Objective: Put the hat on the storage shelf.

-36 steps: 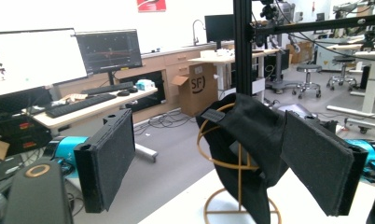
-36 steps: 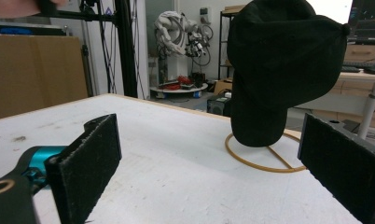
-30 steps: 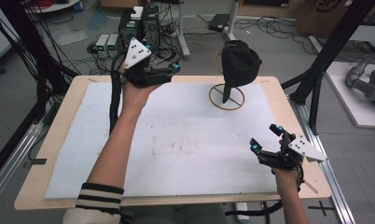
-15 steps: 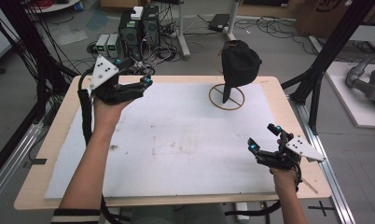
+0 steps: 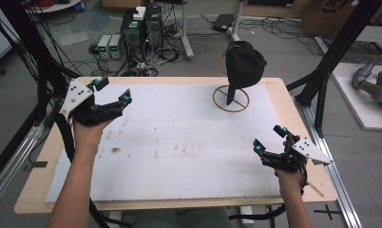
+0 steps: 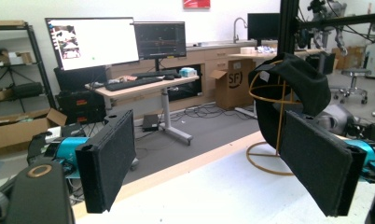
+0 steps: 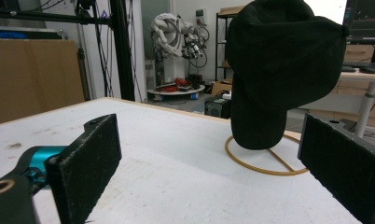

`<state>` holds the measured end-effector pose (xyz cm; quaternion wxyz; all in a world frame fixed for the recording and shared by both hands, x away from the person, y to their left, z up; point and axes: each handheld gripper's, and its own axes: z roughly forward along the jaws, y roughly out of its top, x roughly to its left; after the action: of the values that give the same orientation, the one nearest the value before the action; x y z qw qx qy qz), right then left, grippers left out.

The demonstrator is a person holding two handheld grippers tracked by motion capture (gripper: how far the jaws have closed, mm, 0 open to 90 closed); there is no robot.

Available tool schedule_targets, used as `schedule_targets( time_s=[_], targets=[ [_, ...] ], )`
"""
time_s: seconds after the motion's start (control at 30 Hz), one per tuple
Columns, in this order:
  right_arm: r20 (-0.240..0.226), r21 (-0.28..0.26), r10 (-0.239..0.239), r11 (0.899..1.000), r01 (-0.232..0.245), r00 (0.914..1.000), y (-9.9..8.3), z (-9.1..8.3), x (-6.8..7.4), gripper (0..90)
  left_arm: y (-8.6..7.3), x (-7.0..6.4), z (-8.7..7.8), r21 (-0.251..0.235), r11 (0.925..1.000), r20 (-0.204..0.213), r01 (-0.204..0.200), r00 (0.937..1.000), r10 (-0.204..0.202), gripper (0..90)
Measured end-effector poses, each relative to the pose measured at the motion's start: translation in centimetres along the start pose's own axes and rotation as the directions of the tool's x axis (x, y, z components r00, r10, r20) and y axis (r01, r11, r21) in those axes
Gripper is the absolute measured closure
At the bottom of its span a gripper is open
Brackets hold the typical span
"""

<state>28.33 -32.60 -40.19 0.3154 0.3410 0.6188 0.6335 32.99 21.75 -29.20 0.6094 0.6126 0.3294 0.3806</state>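
A black cap (image 5: 245, 64) hangs on a yellow wire stand (image 5: 232, 111) at the back right of the white-topped table (image 5: 179, 142). My left gripper (image 5: 114, 90) is held above the table's back left, open, with nothing between its pads. In the left gripper view the cap (image 6: 293, 88) and stand (image 6: 265, 163) lie beyond the right pad of the left gripper (image 6: 213, 163). My right gripper (image 5: 270, 139) hovers near the front right edge, open and empty. In the right gripper view the cap (image 7: 279, 60) and the stand's ring (image 7: 260, 165) sit ahead of the right gripper (image 7: 209, 168).
Computer towers (image 5: 141, 28) and cables lie on the floor behind the table. Black frame posts (image 5: 331, 61) rise at the right and left corners. The white mat has faint stains (image 5: 115, 150). A desk with monitors (image 6: 92, 42) stands farther off in the room.
My left gripper has swung left and back toward the person, from near the back middle to the back left. The right gripper has stayed put.
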Motion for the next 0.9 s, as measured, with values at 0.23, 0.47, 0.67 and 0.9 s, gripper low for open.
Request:
schedule_targets(
  time_s=[0.23, 0.47, 0.67, 0.9],
  targets=[
    [0.008, -0.002, 0.008, 1.0, -0.008, 0.9999, 0.0, 0.1, -0.1, 5.5, -1.7, 0.6, -2.5, -0.011, 0.9998, -0.029, 0.016, 0.9995, -0.016, 18.7],
    [0.018, -0.006, 0.023, 1.0, -0.023, 0.9996, -0.2, 0.1, -0.3, 5.5, -3.9, 1.1, -4.4, -0.004, 0.9997, -0.057, 0.024, 0.9981, -0.025, 18.6],
    [0.026, -0.01, 0.028, 1.0, -0.027, 0.9993, -0.4, 0.1, -0.6, 5.5, -6.5, 1.7, -5.5, -0.004, 0.9987, -0.063, 0.051, 0.9967, -0.051, 18.6],
    [0.028, -0.01, 0.029, 1.0, -0.029, 0.9992, -0.5, 0.2, -0.7, 5.4, -7.8, 2.1, -7.0, -0.015, 0.9992, -0.065, 0.036, 0.9972, -0.037, 18.6]
  ],
)
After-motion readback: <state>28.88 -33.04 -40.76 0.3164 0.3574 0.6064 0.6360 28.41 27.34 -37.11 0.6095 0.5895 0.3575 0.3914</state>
